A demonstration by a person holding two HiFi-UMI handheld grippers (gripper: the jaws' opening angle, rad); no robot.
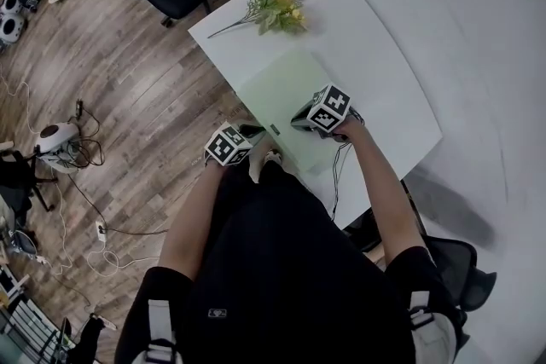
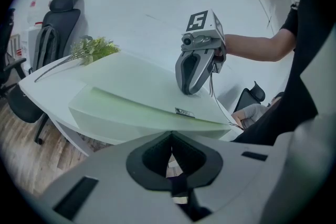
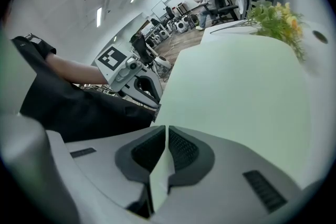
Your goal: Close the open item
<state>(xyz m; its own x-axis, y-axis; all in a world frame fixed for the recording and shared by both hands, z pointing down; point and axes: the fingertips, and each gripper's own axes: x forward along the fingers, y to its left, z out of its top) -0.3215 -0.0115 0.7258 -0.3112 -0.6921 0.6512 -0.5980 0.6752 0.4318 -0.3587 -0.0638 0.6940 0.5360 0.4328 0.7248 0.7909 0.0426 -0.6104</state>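
Evidently, right gripper (image 3: pixel 166 129), lower centre, pinches pale green folder (image 1: pixel 280 89) by its cover; left gripper (image 2: pixel 171 135) clenched, empty. Thin cover could slip out and slam.

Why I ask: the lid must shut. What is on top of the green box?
Only the right gripper, jaws shut, its tip on the lid. The lid hides whatever is inside.

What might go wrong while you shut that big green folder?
The pale green folder cover is pinched only at its thin edge by the right gripper, so it may slip and flop. The folder lies near the white table's front edge, so pushing might slide it off.
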